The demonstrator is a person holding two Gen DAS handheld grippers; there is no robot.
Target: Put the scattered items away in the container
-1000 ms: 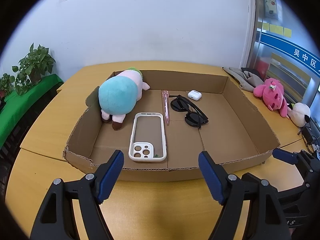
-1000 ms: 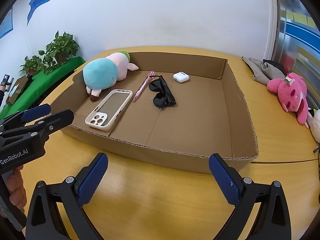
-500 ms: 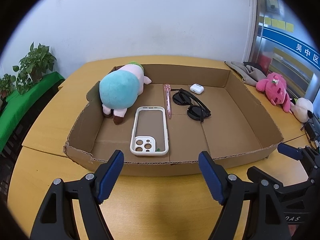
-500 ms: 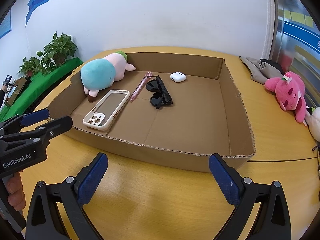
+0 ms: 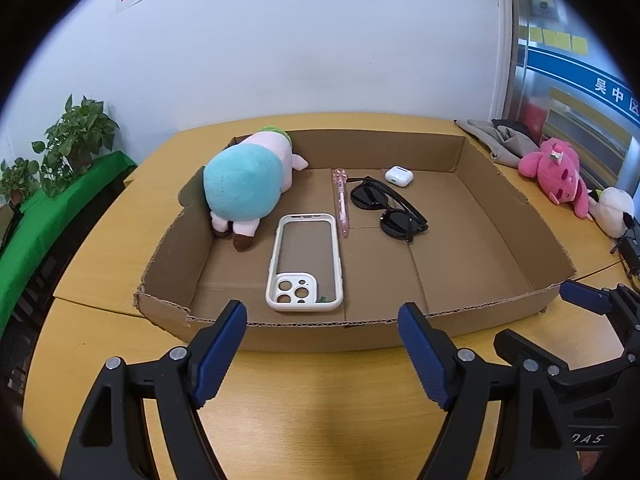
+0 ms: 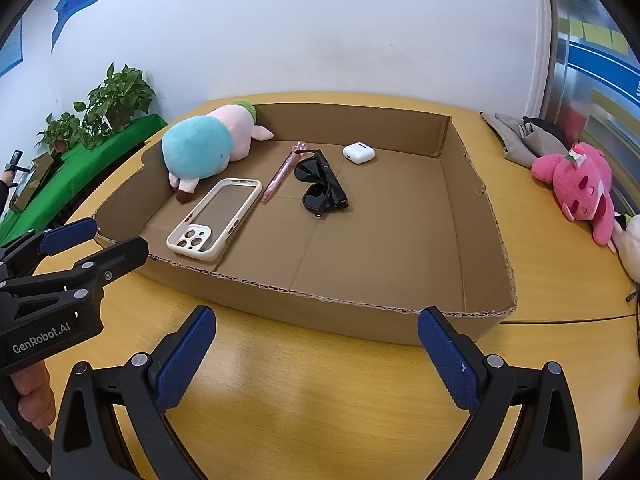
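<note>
A wide, low cardboard box sits on the yellow desk; all the small things lie inside it. From the left tool's camera, a soft toy with a blue back lies at about ten o'clock in the box, touching the left wall; a white phone case lies flat near the front wall, at about seven o'clock; a pink pen lies just beside the case's right edge; black sunglasses lie folded near the middle, a little to the right of the pen; a small white earbud case sits at twelve o'clock, near the back wall.

The left tool is open, with nothing between its blue pads; it hovers over the desk just in front of the box. The right tool is open too and holds nothing; it is also just in front of the box, to the right of the left tool.

Outside the box, at about three o'clock on the desk, lie a pink plush, a white plush and a grey cloth; green plants stand far off at nine o'clock.
</note>
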